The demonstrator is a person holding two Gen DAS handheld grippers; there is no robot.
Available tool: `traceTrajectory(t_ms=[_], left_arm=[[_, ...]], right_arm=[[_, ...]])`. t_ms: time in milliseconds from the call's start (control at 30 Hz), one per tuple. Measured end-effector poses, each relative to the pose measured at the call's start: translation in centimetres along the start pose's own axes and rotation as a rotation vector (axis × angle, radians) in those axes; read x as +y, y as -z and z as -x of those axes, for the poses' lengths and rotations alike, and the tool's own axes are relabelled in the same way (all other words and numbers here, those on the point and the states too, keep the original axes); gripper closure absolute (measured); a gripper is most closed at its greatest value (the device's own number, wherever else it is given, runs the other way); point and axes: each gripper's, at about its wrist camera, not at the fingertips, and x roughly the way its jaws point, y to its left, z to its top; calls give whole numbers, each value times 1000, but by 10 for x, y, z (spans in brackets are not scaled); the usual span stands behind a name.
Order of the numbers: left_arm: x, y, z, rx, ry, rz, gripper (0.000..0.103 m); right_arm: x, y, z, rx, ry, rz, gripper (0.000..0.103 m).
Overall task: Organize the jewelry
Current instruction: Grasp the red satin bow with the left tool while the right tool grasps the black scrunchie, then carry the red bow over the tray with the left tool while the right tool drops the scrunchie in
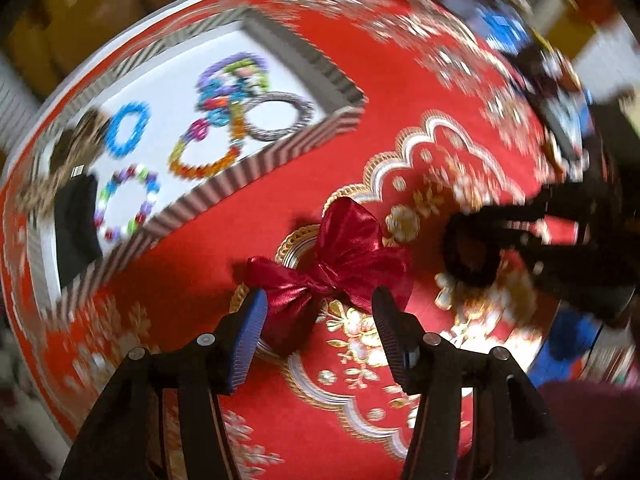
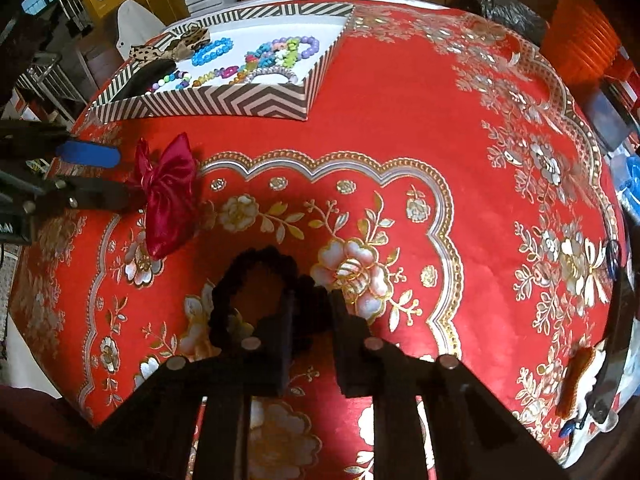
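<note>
A dark red satin bow (image 1: 340, 256) lies on the red flowered tablecloth (image 1: 400, 80). My left gripper (image 1: 318, 316) stands open over it, its blue-padded fingers on either side of the bow's lower tails, not pressing. In the right wrist view the same bow (image 2: 168, 196) lies at the left, with the left gripper (image 2: 116, 174) beside it. My right gripper (image 2: 314, 304) is shut on a black scrunchie (image 2: 248, 276), whose loop hangs to the left of the fingers. From the left wrist view, the scrunchie (image 1: 470, 256) shows at the right.
A chevron-striped box (image 2: 224, 104) at the table's far left holds several bead bracelets (image 2: 280, 50), a leopard-print bow and a dark item. The box (image 1: 280, 152) also fills the upper left of the left wrist view. Small blue and orange items (image 2: 580, 376) lie along the right table edge.
</note>
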Motion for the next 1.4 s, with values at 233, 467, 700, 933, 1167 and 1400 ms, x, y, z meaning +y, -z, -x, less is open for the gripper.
traceTrajectory(t_ms=[233,467,700,933,1167,1400], left_arm=[[-5,-15,-15,56,-21,-186,68],[-7,-13,-38,113,-21,-254,68],[5,-13,-32,54,-18,-113,100],[12,1,-18,10,65,77,103],[13,9,10,-49,15,166,103],[20,4,30,-96,-71,246,103]], right_arm=[[9,-1,-2,0,-11,19,63],[7,-1,-1,-11,42,-4,63],[7,-3,-4,-18,101,22,86],[-7,-7,8,-39,-2,-46,95],[-21,-21,43,-116,-88,-90,95],[-13,-43,62,-167,-115,-42,95]])
